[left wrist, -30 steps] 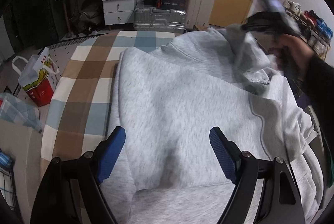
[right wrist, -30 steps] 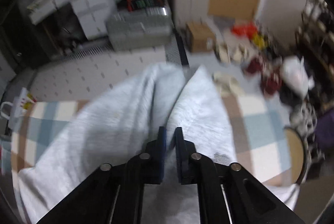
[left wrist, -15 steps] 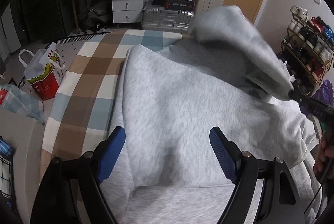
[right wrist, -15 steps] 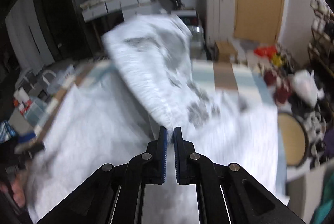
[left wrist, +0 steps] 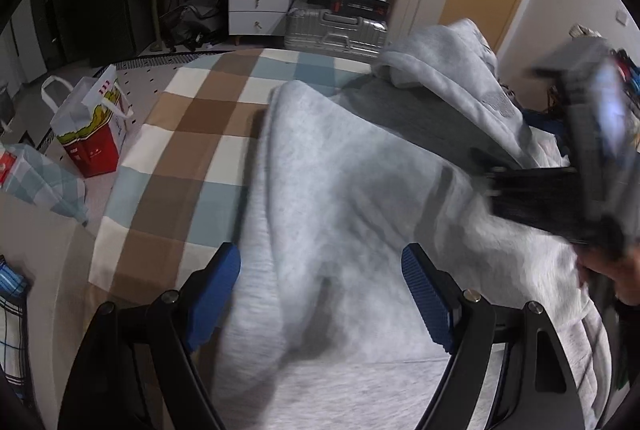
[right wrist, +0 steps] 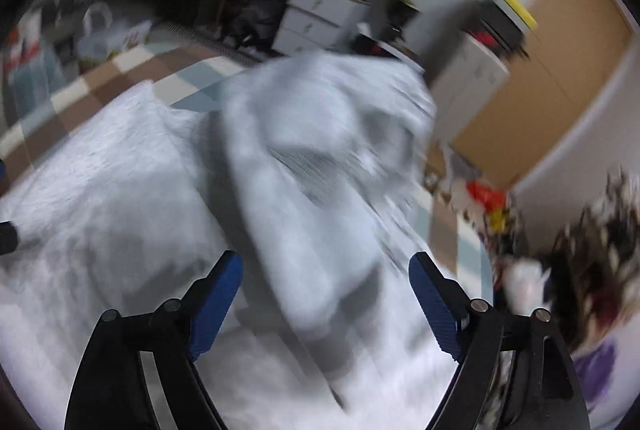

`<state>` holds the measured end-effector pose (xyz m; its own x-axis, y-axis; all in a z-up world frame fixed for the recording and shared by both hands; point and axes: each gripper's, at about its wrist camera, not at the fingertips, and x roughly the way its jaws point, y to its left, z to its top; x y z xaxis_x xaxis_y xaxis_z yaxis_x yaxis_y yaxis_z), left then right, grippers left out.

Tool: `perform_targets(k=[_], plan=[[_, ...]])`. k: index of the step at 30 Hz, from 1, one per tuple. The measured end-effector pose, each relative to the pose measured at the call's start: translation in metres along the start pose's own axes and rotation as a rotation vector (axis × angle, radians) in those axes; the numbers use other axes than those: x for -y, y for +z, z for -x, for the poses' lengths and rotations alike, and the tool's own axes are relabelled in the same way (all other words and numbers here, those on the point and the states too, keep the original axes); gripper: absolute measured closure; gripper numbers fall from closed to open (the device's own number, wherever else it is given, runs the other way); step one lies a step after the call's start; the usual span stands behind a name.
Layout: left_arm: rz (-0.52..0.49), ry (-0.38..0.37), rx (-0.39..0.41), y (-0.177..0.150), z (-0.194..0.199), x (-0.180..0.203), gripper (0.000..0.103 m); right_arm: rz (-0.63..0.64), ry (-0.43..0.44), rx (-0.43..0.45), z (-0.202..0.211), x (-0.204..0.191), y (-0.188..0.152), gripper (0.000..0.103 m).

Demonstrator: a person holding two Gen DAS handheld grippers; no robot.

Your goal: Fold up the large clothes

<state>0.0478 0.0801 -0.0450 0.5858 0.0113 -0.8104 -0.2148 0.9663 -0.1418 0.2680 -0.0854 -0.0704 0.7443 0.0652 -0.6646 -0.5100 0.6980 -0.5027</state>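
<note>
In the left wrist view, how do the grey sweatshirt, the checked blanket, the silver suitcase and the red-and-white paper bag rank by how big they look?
Largest to smallest as they look:
1. grey sweatshirt, nearest the camera, so enlarged
2. checked blanket, partly covered
3. silver suitcase
4. red-and-white paper bag
The last two look close, so their order is unsure.

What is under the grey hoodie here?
The grey hoodie lies on a brown, blue and white checked cloth, visible on its left and far side. What the cloth covers, and anything beneath the hoodie, is hidden.

right gripper (right wrist: 325, 304) jaws just opened, empty | grey sweatshirt (right wrist: 304, 165) blurred
</note>
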Motion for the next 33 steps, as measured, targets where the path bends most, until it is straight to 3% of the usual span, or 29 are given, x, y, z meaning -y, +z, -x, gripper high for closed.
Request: perform_targets(k=[3, 4, 5, 7, 9, 11, 14, 17, 19, 22, 27, 30, 33], plan=[[0.026, 0.006, -0.001, 0.001, 0.000, -0.012, 0.024, 0.056, -0.106, -0.007, -0.028, -0.013, 0.023, 0.020], [0.029, 0.009, -0.003, 0.002, -0.001, -0.015, 0.024, 0.039, -0.122, 0.011, -0.030, -0.010, 0.027, 0.028], [0.034, 0.013, -0.006, 0.002, -0.002, -0.019, 0.024, 0.015, -0.132, 0.023, -0.032, -0.002, 0.032, 0.039], [0.042, 0.011, -0.005, 0.003, -0.003, -0.023, 0.024, -0.077, -0.130, 0.023, -0.031, 0.030, 0.044, 0.086], [0.038, -0.007, -0.007, 0.005, -0.006, -0.024, 0.024, -0.172, -0.127, 0.058, -0.017, 0.063, 0.048, 0.096], [0.026, -0.058, -0.007, 0.010, -0.006, -0.017, 0.024, -0.242, -0.132, 0.109, 0.004, 0.088, 0.050, 0.097], [0.003, -0.116, 0.025, 0.033, 0.003, 0.006, 0.024, -0.375, -0.050, 0.210, 0.041, 0.130, 0.042, 0.097], [-0.087, -0.106, 0.113, 0.066, 0.018, 0.048, 0.024, -0.417, -0.066, 0.331, 0.082, 0.159, 0.024, 0.097], [-0.130, -0.142, 0.161, 0.089, 0.025, 0.076, 0.024, -0.461, -0.028, 0.378, 0.096, 0.175, 0.018, 0.096], [-0.134, -0.145, 0.178, 0.123, 0.026, 0.113, 0.024, -0.567, 0.095, 0.423, 0.106, 0.197, 0.007, 0.096], [-0.098, -0.030, 0.226, 0.164, 0.018, 0.137, 0.024, -0.545, 0.125, 0.443, 0.116, 0.192, 0.000, 0.096], [-0.168, 0.065, 0.268, 0.175, 0.009, 0.145, 0.024, -0.508, 0.147, 0.459, 0.118, 0.185, -0.003, 0.096], [-0.246, 0.074, 0.295, 0.178, -0.001, 0.150, 0.025, -0.474, 0.170, 0.478, 0.122, 0.179, -0.011, 0.096]])
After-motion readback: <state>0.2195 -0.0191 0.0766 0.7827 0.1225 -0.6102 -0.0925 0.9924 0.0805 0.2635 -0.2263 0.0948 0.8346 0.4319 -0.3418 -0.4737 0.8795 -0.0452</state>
